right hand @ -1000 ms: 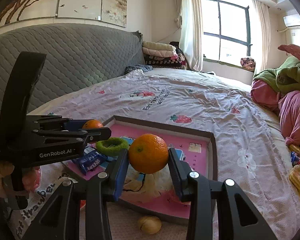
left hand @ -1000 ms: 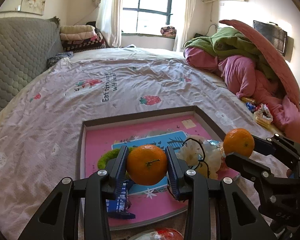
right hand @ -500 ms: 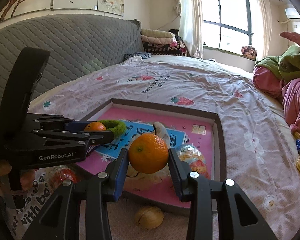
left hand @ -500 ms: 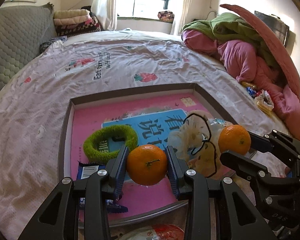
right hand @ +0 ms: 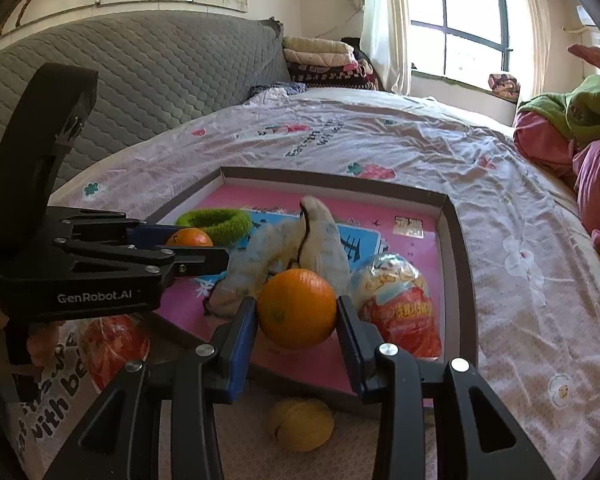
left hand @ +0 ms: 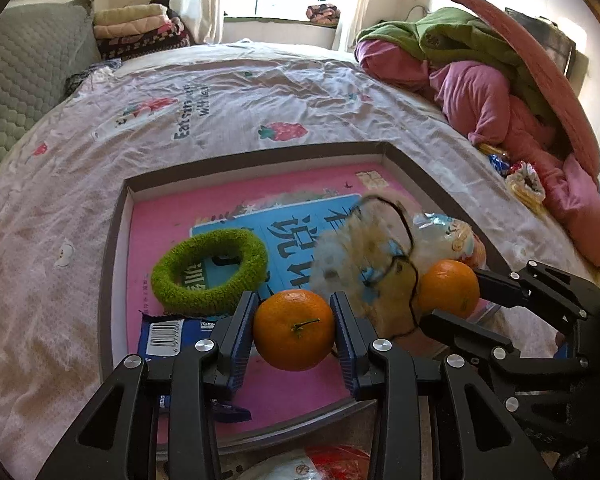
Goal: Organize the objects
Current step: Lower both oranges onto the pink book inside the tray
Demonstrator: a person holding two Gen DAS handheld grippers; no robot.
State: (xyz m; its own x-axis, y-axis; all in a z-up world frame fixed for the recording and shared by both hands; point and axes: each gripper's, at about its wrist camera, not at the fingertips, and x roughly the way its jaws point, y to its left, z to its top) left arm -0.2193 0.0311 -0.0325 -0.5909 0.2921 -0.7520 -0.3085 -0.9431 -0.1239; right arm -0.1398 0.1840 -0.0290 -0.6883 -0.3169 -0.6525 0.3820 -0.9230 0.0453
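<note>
Spread across the bed is a pale sheet (left hand: 260,92) printed with strawberries, and on it a shallow tray (left hand: 428,176) with a pink floor is set. Inside the tray, a fluffy white pouch (right hand: 300,248) is seen at the middle, a green ring (left hand: 210,270) to its left and a snack bag (right hand: 400,304) to its right. Above the tray's near edge, one orange (left hand: 294,328) is clamped by the left gripper (left hand: 294,334) and another orange (right hand: 296,308) by the right gripper (right hand: 298,320).
</note>
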